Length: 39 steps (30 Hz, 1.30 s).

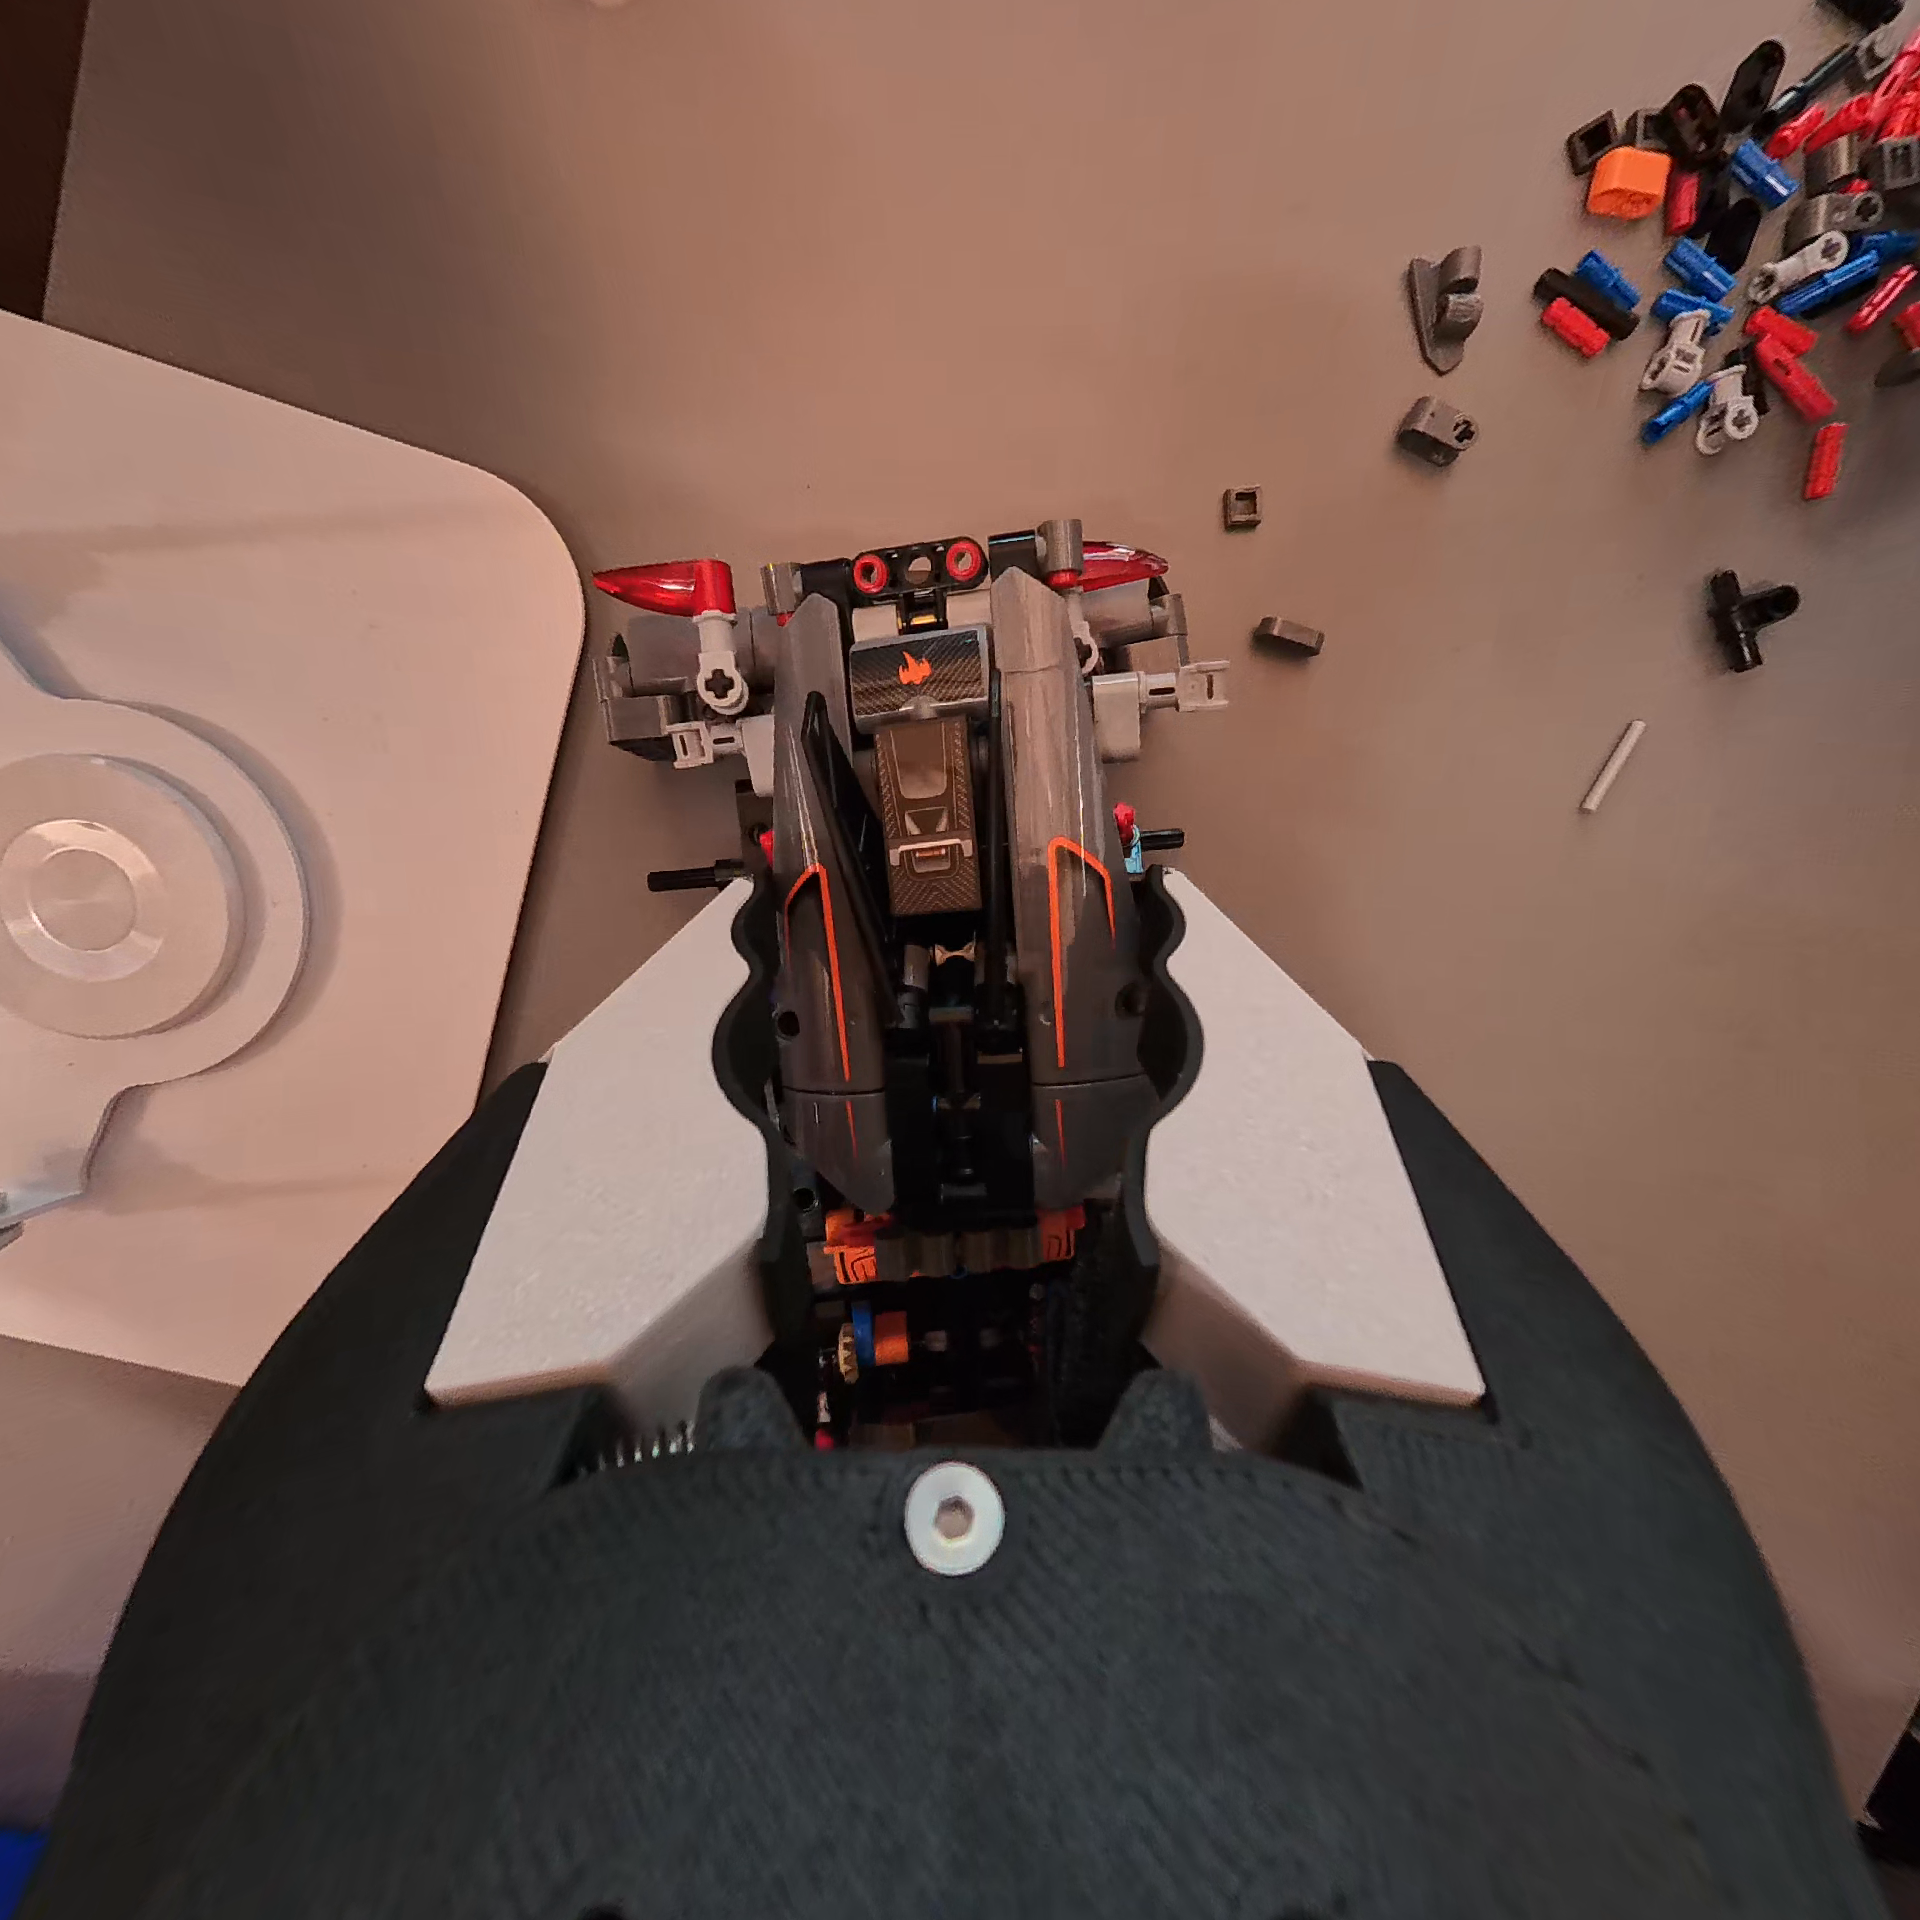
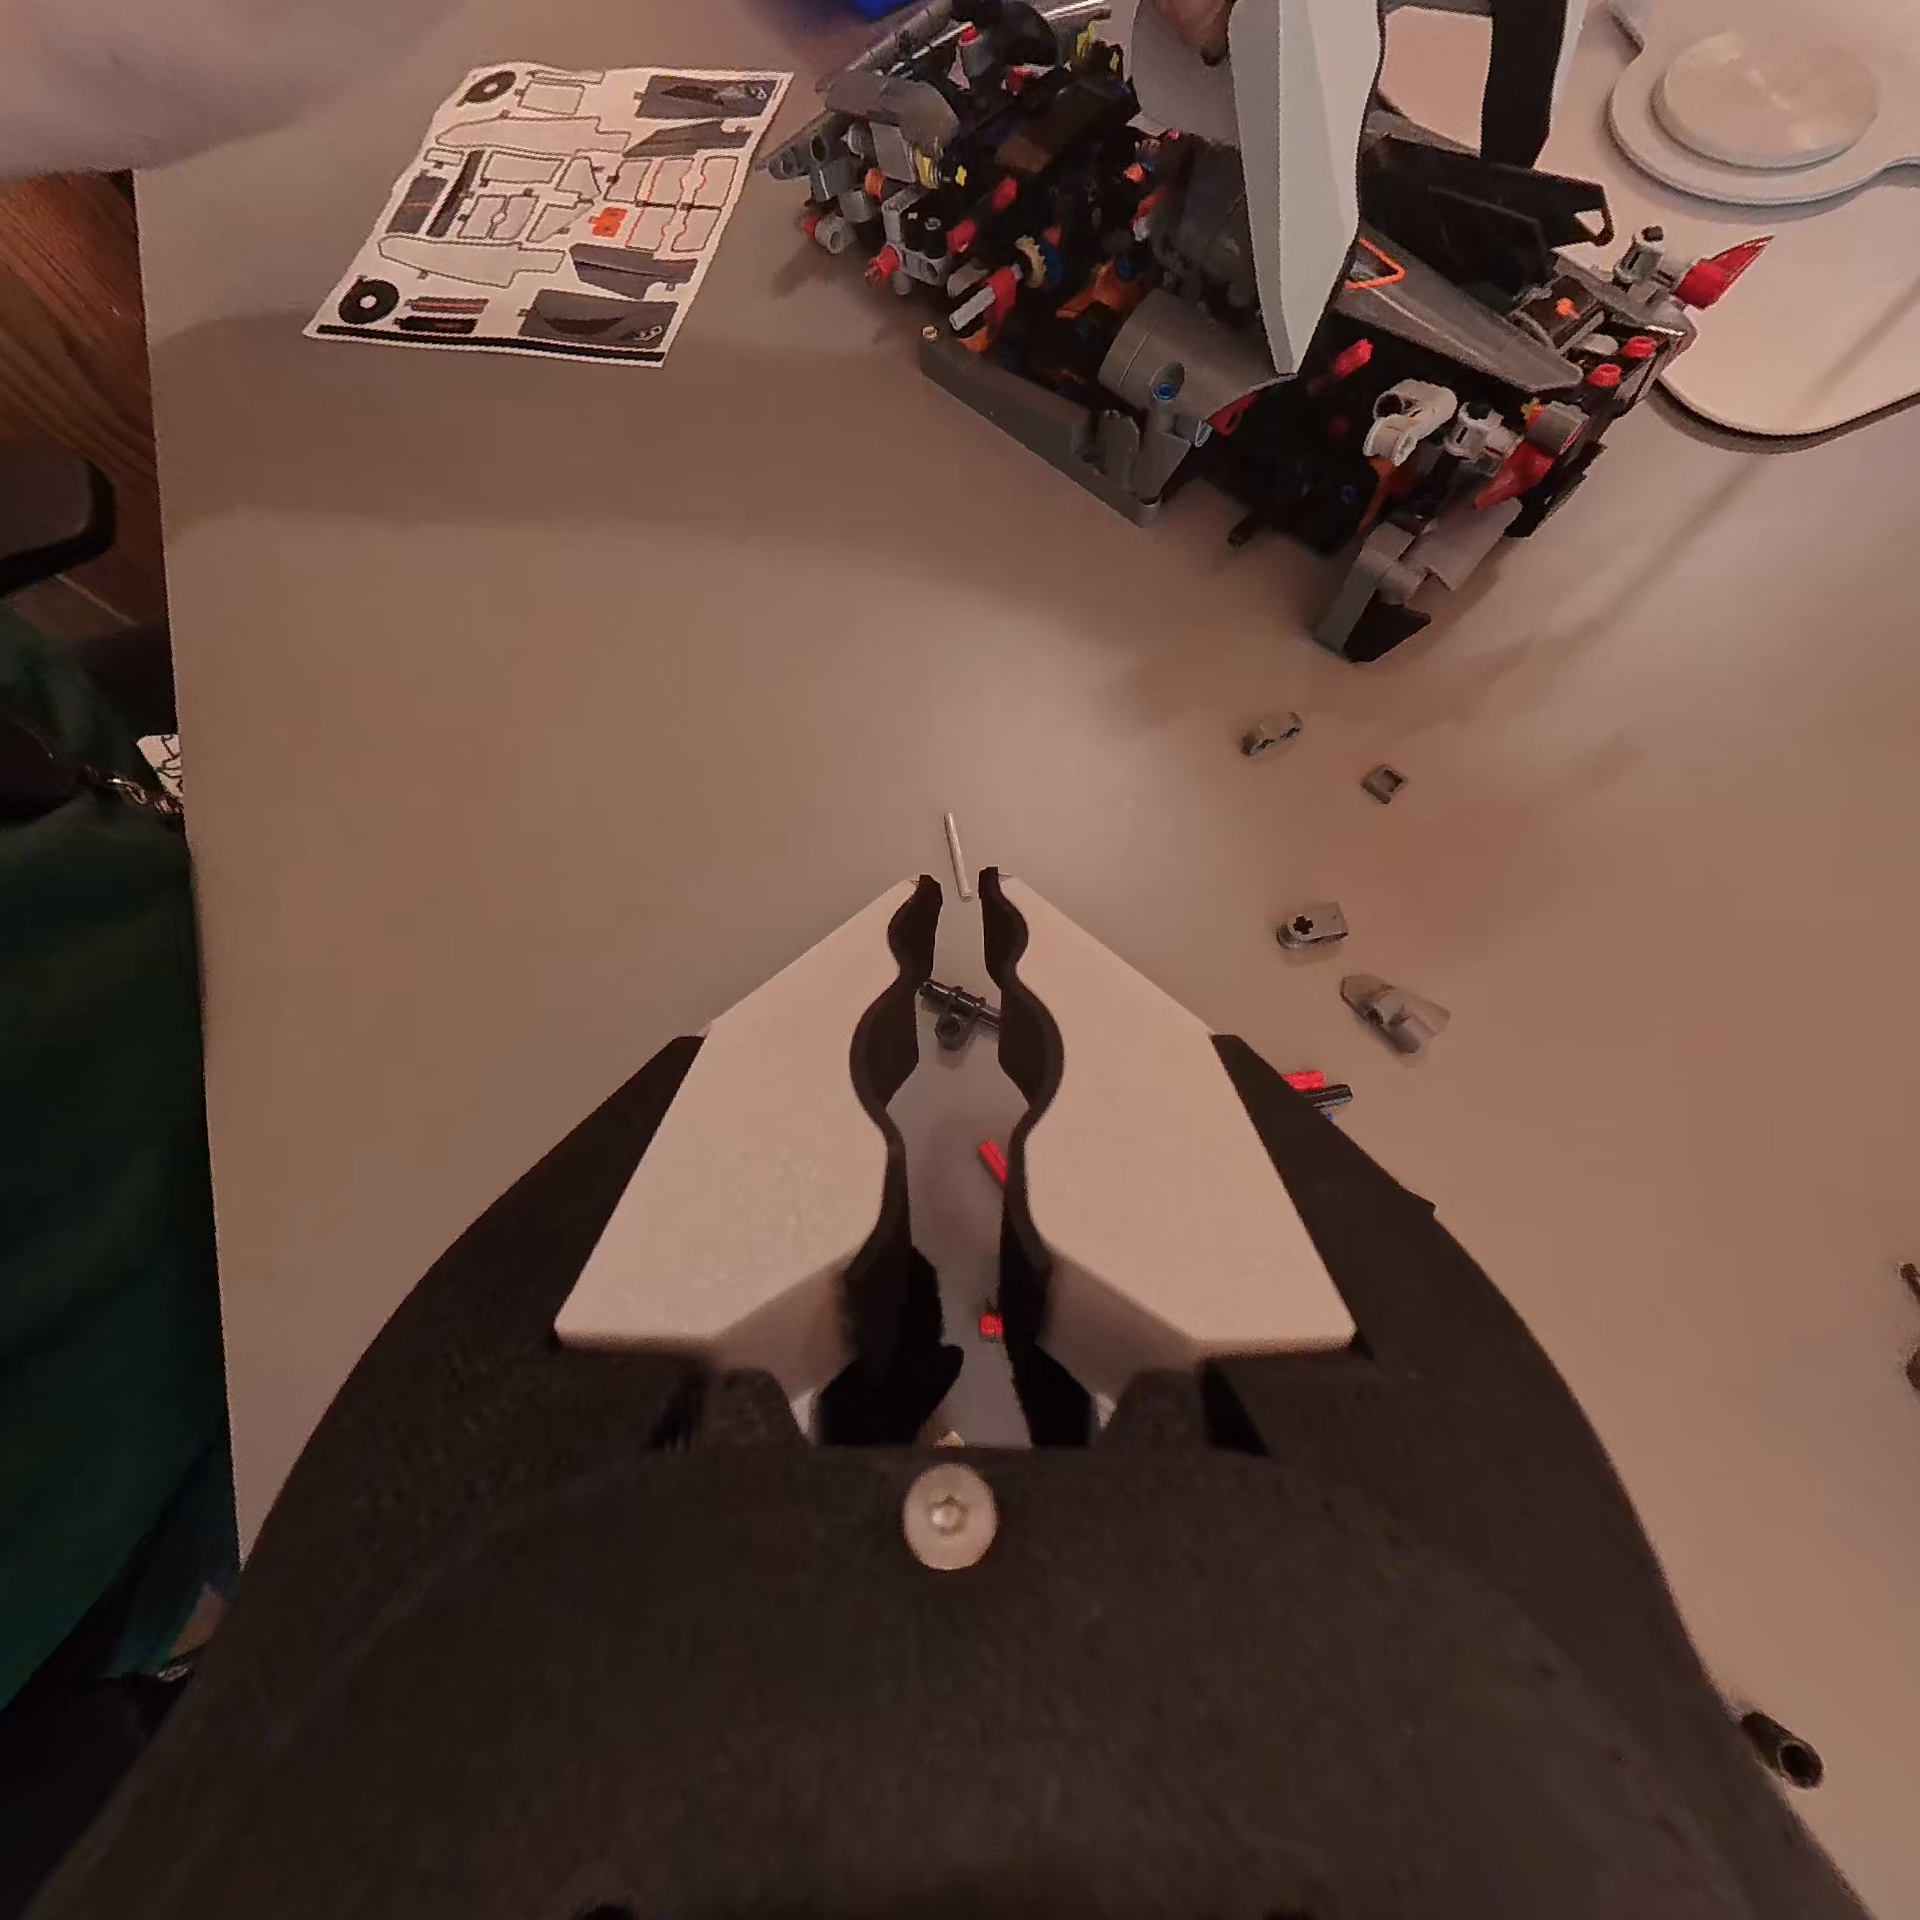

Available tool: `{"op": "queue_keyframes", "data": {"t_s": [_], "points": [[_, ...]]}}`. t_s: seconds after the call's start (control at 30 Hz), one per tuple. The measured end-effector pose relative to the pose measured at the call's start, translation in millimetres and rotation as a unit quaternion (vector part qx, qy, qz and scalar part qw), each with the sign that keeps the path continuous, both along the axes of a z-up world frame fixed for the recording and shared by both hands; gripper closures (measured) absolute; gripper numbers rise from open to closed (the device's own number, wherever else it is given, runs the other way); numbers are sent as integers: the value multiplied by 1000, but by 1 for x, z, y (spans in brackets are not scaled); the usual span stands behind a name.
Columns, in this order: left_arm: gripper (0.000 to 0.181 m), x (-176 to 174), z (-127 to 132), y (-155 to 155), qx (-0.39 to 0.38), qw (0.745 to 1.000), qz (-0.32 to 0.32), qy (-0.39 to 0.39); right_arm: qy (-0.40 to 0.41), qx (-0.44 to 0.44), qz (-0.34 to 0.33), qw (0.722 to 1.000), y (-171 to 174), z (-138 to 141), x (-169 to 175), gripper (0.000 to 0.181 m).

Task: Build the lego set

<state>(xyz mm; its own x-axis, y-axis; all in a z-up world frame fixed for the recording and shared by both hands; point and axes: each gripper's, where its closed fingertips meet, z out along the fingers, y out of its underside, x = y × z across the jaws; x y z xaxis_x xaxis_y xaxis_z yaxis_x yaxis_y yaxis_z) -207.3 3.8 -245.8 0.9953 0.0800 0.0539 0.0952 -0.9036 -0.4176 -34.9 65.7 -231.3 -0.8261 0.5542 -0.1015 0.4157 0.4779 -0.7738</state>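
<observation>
The partly built grey, black and orange lego car [image 1: 935, 779] stands on the beige table. My left gripper [image 1: 951, 904] is shut on its rear body, one finger on each side. In the right wrist view the car [image 2: 1143, 343] is at the far right with the left gripper's white fingers [image 2: 1288, 208] clamped on it. My right gripper [image 2: 956, 881] hovers above the table, empty, its jaws a narrow gap apart. A thin white rod [image 2: 957, 854] lies just beyond its tips. A black connector [image 2: 956, 1013] and a red pin [image 2: 990, 1158] lie on the table below the gap.
A pile of red, blue, black and grey loose pieces [image 1: 1745, 239] lies at the far right. Single grey pieces [image 2: 1311, 923] are scattered near the car. A sticker sheet [image 2: 551, 208] lies at the far left. A white pad with a clear disc [image 1: 260, 831] lies left of the car. The black connector [image 2: 956, 1013] is closer to my right gripper, around 6 cm from its tips; the left tips are 15 cm off. It turns up in the left wrist view [image 1: 1738, 621] as well. The thin white rod [image 2: 957, 854] is closer to my right gripper, around 7 cm from its tips; the left tips are 15 cm off. Seen from the left wrist view [image 1: 1612, 765] as well. The red pin [image 2: 990, 1158] is about 7 cm from my right fingertips and 20 cm from my left. My left wrist view [image 1: 1832, 472] looks at it from another angle.
</observation>
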Motion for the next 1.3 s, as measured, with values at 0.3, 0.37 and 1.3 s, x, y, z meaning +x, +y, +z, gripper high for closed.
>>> {"op": "queue_keyframes", "data": {"t_s": [0.3,0.37,1.3], "points": [[115,0,5,-1,-6,1000,-14,-6,-2,-8,3,1000,-2,-1,1,176],[115,-2,8,-1,-9,1000,-19,5,-3,-8,3,1000,-2,-2,1,177],[115,1,72,-7,176,983,13,-43,14,-34,3,999,-9,10,0,175]]}}
